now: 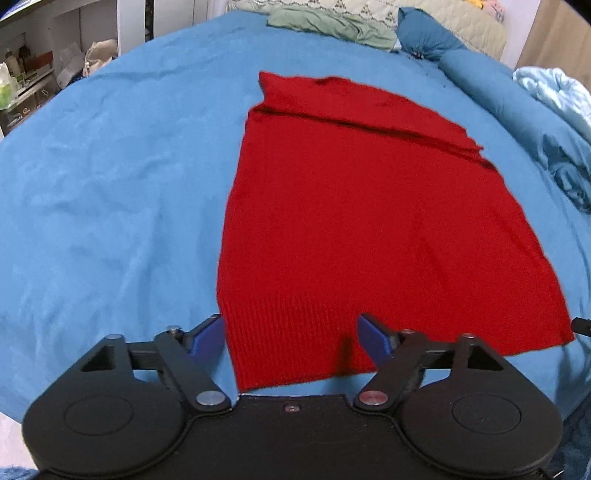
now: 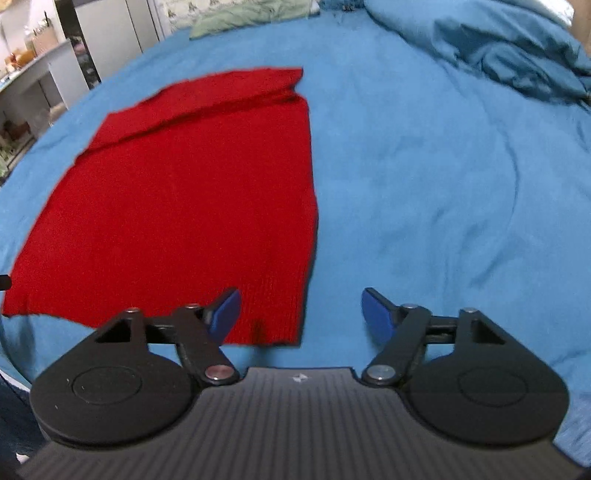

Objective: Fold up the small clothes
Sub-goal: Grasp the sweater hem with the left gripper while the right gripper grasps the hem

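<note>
Jaws on both your grippers stand apart and hold nothing. Your left gripper hangs over the ribbed hem at the near left corner of the red knit sweater, your right gripper over the near right corner. That sweater lies flat on the blue bed sheet, sleeves folded in.

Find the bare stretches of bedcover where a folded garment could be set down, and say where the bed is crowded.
Bare blue bedcover lies left of the red knit garment, as far as the bed's edge. A wider bare patch lies to its right, bounded by the rumpled blue duvet. The head end is crowded: a green cloth and pillows.
</note>
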### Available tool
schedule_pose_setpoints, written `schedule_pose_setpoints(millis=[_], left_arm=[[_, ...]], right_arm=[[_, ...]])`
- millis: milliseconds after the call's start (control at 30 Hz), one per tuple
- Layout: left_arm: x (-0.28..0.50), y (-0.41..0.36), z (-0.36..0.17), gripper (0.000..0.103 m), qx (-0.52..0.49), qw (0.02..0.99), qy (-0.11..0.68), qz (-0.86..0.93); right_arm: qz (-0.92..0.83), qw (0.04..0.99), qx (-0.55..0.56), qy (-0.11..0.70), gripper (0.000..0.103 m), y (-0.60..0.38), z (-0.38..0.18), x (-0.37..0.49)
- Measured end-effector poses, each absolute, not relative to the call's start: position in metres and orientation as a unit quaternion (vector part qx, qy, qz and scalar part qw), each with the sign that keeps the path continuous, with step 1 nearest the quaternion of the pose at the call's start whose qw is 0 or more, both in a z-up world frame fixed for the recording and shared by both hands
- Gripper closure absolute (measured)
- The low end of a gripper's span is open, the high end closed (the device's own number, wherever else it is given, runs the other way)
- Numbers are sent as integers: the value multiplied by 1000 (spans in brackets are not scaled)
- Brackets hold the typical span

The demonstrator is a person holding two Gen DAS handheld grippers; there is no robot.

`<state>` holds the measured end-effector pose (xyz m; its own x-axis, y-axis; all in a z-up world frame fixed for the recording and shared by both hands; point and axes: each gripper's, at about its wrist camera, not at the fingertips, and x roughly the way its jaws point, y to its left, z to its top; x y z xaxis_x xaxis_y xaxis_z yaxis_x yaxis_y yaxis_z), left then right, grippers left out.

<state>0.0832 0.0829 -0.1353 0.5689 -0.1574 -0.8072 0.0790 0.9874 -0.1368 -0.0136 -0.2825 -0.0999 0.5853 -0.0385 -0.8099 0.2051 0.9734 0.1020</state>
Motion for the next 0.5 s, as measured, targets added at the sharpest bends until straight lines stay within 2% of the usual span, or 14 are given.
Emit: schedule_pose_setpoints(millis=[167,233,300,333,400,467,500], left_arm=[[80,82,-151,34,-30,888,456,-45],[77,83,-155,35,-31,890,452,-44],[77,82,-156,36,-28,891,451,-42],[76,79,-157,38,-24,891,452,-42],[77,79,-158,41,-24,890,454,-41],[78,82,-156,51,-31,888,457,-41],[78,83,-155,56,-34,887,457,-44]], right_arm=[[-73,879,96,462,34,-274,-117,-9],[-70,877,104,464,51,-275,-121,-7],[-67,876,106,466,58,-274,-124,-6],[-66,877,105,465,65,-274,-125,-5],[-59,877,106,465,73,-272,-126,-5],[-57,877,106,466,81,-271,-125,-4],[-57,876,106,466,81,-272,-125,-3]])
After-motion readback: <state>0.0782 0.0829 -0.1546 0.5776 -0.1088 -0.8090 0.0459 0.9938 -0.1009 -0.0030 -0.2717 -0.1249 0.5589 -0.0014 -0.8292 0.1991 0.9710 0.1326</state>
